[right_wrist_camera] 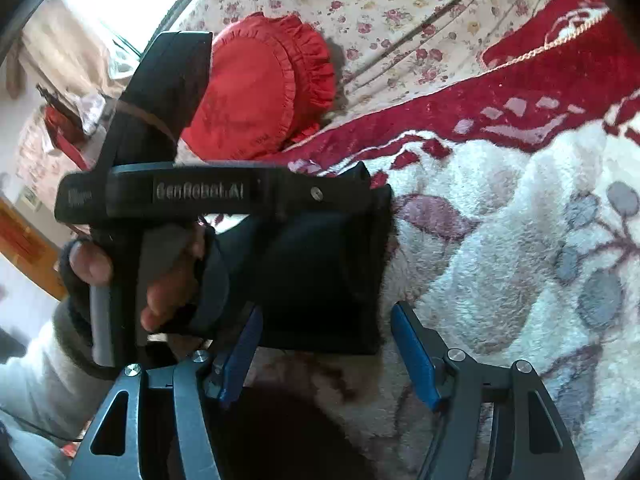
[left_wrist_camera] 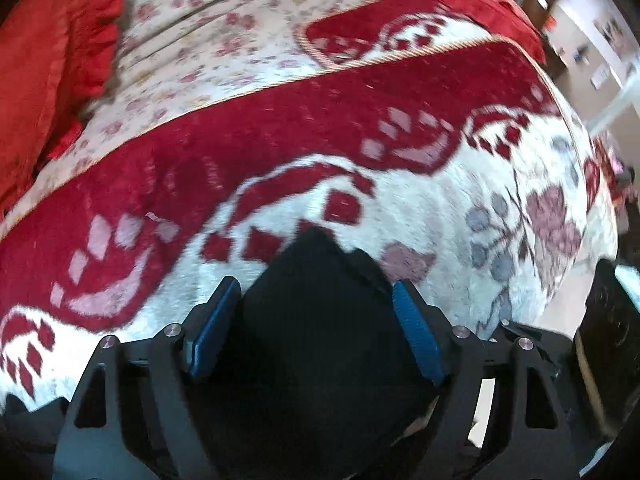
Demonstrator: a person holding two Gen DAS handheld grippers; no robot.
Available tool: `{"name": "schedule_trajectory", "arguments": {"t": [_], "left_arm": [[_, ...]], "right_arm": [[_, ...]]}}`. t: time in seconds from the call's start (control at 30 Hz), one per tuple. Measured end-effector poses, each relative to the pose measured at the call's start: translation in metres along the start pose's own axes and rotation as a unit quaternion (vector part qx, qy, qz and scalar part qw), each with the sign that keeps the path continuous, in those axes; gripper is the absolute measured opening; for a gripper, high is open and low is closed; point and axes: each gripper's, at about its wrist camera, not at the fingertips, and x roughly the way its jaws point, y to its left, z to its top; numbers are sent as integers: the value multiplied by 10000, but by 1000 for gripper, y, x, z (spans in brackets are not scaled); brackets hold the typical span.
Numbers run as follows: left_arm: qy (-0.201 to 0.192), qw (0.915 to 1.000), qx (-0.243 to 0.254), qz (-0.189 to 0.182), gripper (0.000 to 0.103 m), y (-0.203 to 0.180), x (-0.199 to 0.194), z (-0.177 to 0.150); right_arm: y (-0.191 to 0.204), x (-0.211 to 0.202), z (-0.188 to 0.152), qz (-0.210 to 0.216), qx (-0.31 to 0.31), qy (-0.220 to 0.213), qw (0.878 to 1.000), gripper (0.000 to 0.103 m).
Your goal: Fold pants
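Between my left gripper [left_wrist_camera: 316, 332] fingers, spread wide, sits the black pants [left_wrist_camera: 320, 320] bundle on the bed's blanket [left_wrist_camera: 460, 200]. My right gripper [right_wrist_camera: 326, 348], also spread, hovers just beside the bundle's near edge.

Two grippers show — the left gripper [right_wrist_camera: 360, 184], seen side-on from the right wrist view, and the right gripper [right_wrist_camera: 326, 348], each with two blue-padded fingers [right_wrist_camera: 414, 354]; one gloved hand [right_wrist_camera: 160, 272] wraps a handle. One pair of black pants [left_wrist_camera: 320, 320] lies on the bed — a single dark bundle; one red-and-white fleece blanket [left_wrist_camera: 440, 208] lies under it; one floral sheet [left_wrist_camera: 208, 40] sits beyond that. Red ruffled cushions: one [right_wrist_camera: 260, 84] in the right wrist view, one [left_wrist_camera: 52, 72] at the left wrist view's edge; whether they are the same cushion cannot be told.
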Motion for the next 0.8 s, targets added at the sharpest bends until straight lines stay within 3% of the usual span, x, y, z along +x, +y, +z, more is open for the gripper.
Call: {"name": "schedule_trajectory", "arguments": {"t": [0.17, 0.27, 0.33, 0.43, 0.53, 0.8], "left_arm": [[66, 9994, 284, 178, 78, -11, 12, 1], [-10, 9983, 471, 352, 76, -17, 17, -1], [-85, 9975, 590, 390, 64, -20, 17, -4], [-164, 9968, 664, 416, 46, -23, 14, -5], [-258, 9970, 612, 407, 30, -23, 7, -7], [-755, 9963, 367, 196, 25, -13, -45, -12]], "right_arm": [[0, 11, -4, 524, 192, 170, 9983, 60], [-6, 18, -6, 742, 413, 21, 9964, 54], [-14, 23, -4, 1014, 703, -57, 9923, 43], [-21, 28, 0, 898, 794, -145, 9927, 20], [-18, 28, 5, 845, 737, -163, 9936, 17], [22, 12, 23, 758, 336, -295, 9961, 15]]}}
